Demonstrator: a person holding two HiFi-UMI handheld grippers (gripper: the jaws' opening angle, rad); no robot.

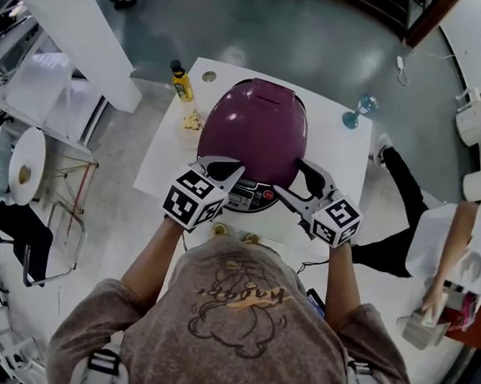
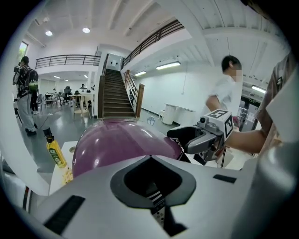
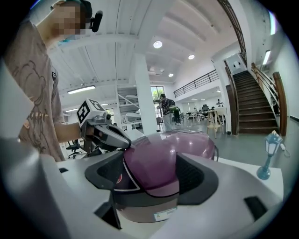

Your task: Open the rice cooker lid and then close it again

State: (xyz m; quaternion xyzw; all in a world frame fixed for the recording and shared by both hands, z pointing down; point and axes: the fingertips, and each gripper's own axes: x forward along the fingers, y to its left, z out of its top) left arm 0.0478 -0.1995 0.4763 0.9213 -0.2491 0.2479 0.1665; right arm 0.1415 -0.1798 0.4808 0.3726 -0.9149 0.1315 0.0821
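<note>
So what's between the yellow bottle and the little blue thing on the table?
The round purple rice cooker, lid down, sits between the yellow plastic bottle and the small blue stemmed ornament. The head view shows it best.

Bright white hall: glossy grey floor (image 1: 327, 40), dark staircase (image 2: 114, 95), railed balcony (image 2: 65, 59), ceiling lights (image 2: 86, 30).

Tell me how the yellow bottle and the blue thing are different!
The yellow bottle is straight-sided with a black cap; the blue ornament has a thin stem and round foot. The bottle stands left of the rice cooker, the ornament right. Both stand upright on the table.
</note>
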